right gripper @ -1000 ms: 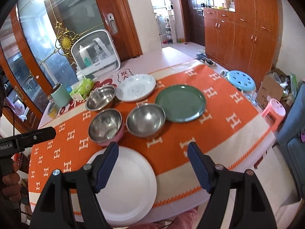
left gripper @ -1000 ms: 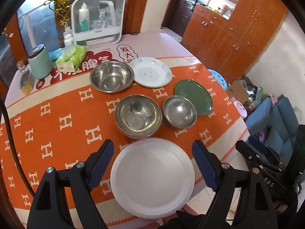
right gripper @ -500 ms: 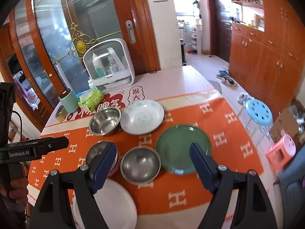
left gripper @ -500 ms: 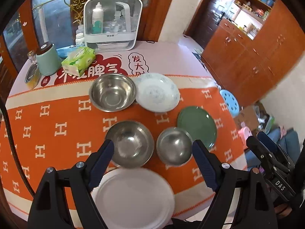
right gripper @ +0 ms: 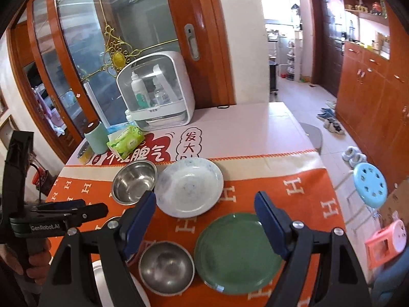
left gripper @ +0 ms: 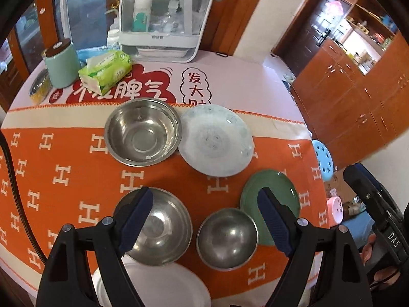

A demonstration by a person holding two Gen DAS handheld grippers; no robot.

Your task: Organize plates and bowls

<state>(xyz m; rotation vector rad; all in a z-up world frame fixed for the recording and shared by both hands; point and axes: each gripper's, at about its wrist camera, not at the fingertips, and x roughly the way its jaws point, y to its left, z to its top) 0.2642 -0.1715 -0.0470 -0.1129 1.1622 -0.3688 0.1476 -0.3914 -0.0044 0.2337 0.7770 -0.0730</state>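
On the orange cloth lie a far steel bowl (left gripper: 143,133), a patterned white plate (left gripper: 216,142), a green plate (left gripper: 271,199), a near-left steel bowl (left gripper: 158,227), a small steel bowl (left gripper: 227,238) and a plain white plate (left gripper: 158,286) at the near edge. My left gripper (left gripper: 207,222) is open and empty, held above the two near bowls. In the right wrist view my right gripper (right gripper: 204,220) is open and empty above the green plate (right gripper: 237,253), the small bowl (right gripper: 166,268) and the patterned plate (right gripper: 189,186). The left gripper's side (right gripper: 64,212) shows at left.
At the table's back stand a white clear-fronted cabinet with bottles (left gripper: 166,18), a green tissue pack (left gripper: 104,70), a mint canister (left gripper: 61,64) and a small tin (left gripper: 38,89). A blue stool (right gripper: 369,184) and a pink stool (right gripper: 386,240) stand right of the table.
Both grippers have risen and tilted up, so the table looks farther and more of the room shows. The dishes have not moved. Both grippers stay open.
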